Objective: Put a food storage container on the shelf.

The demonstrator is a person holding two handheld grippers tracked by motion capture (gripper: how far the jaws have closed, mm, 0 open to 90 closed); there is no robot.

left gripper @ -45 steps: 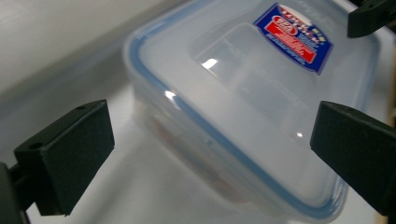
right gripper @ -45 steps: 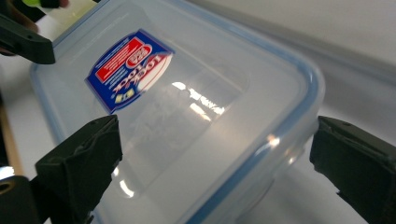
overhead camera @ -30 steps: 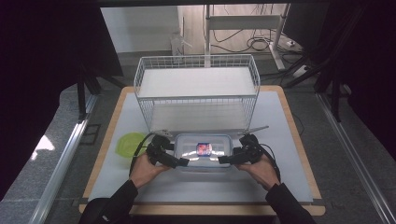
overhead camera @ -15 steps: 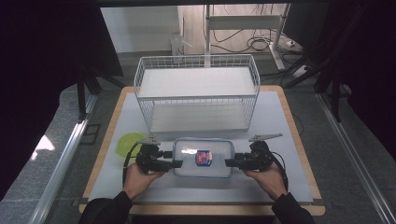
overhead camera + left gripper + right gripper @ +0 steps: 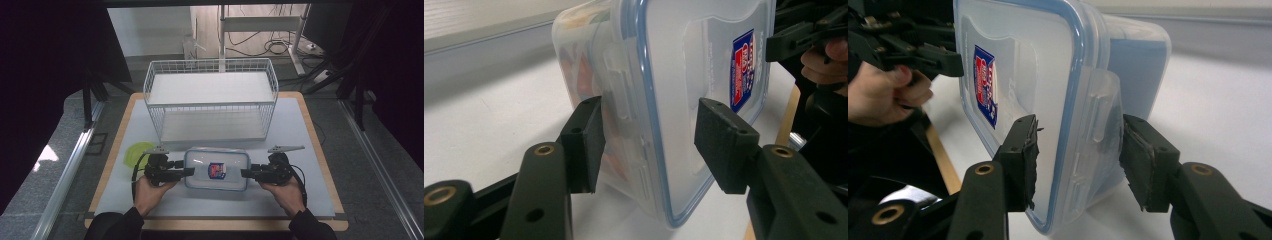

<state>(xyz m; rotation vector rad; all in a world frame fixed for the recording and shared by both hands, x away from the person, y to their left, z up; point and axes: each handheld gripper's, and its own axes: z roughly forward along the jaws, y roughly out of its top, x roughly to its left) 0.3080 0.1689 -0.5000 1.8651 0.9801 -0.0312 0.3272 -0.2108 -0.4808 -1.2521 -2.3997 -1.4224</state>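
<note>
A clear plastic container [image 5: 216, 169] with a blue-rimmed snap lid and a red-and-blue label lies flat on the white mat, in front of the wire basket. My left gripper [image 5: 187, 171] holds its left end and my right gripper [image 5: 247, 173] its right end. Both pairs of jaws have just been closing with the container between them. In the left gripper view the pads [image 5: 584, 145] press the container [image 5: 684, 60] from below and on the lid, across the side latch; orange contents show through. In the right gripper view the pads [image 5: 1020, 160] clamp the container [image 5: 1018, 65] the same way.
A white wire basket [image 5: 210, 95] with a shelf stands just behind the container. A flat green disc [image 5: 136, 152] lies on the mat beside the left hand. The mat [image 5: 300, 130] covers a wood-edged table, with floor rails on both sides.
Both grippers' jaws went from wide open to closed on the container's two ends. Hands and container shifted a little toward the table's front edge.
</note>
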